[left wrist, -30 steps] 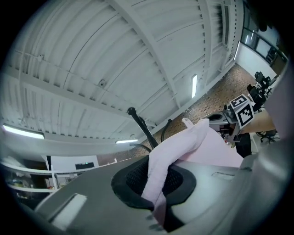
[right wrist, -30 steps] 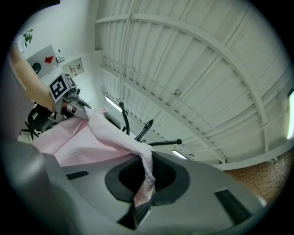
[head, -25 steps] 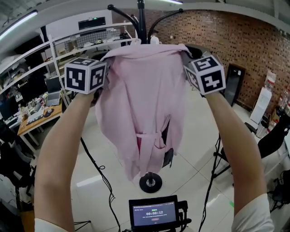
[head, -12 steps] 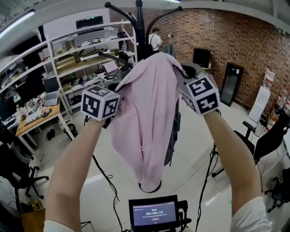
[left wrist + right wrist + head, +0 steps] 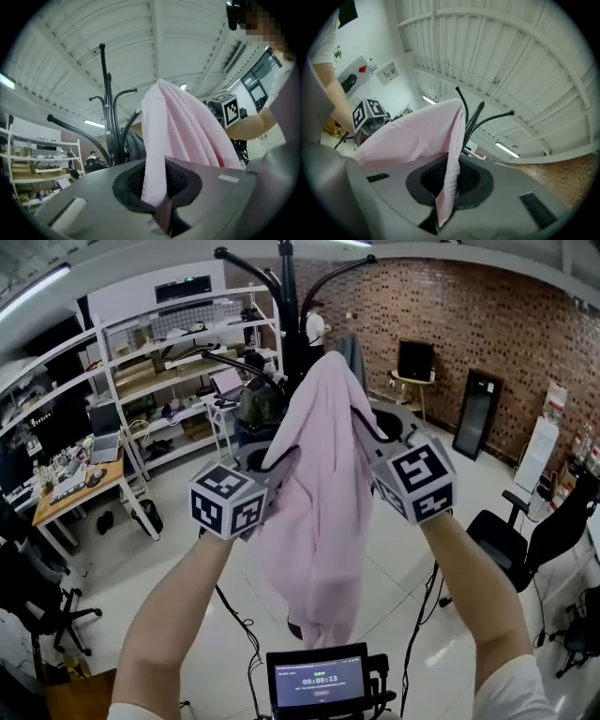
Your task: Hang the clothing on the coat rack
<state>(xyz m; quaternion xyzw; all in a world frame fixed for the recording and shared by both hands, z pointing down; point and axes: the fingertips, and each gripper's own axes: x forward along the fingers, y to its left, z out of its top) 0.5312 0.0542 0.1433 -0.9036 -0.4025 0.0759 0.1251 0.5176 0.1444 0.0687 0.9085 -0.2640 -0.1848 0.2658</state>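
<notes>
A pink garment (image 5: pixel 319 502) hangs in a narrow fold from a peak beside the black coat rack (image 5: pixel 286 296); whatever bears its top is hidden under the cloth. My left gripper (image 5: pixel 279 463) holds its left edge and my right gripper (image 5: pixel 364 427) its right edge, both below the peak. In the left gripper view the cloth (image 5: pixel 178 131) runs down into my left gripper (image 5: pixel 157 201), with the rack (image 5: pixel 107 108) behind. In the right gripper view the cloth (image 5: pixel 417 133) is pinched in my right gripper (image 5: pixel 443 206). Both pairs of jaws are opening, cloth still between them.
Dark clothing (image 5: pixel 258 399) hangs on the rack's left side. White shelves (image 5: pixel 169 343) and a desk (image 5: pixel 75 484) stand at the left, a brick wall (image 5: pixel 487 324) and an office chair (image 5: pixel 525 531) at the right. A small screen (image 5: pixel 319 681) sits at the bottom edge.
Both grippers have come down and drawn closer together. The garment, spread wide a second ago, now hangs as a narrow fold with its top higher than the grippers.
</notes>
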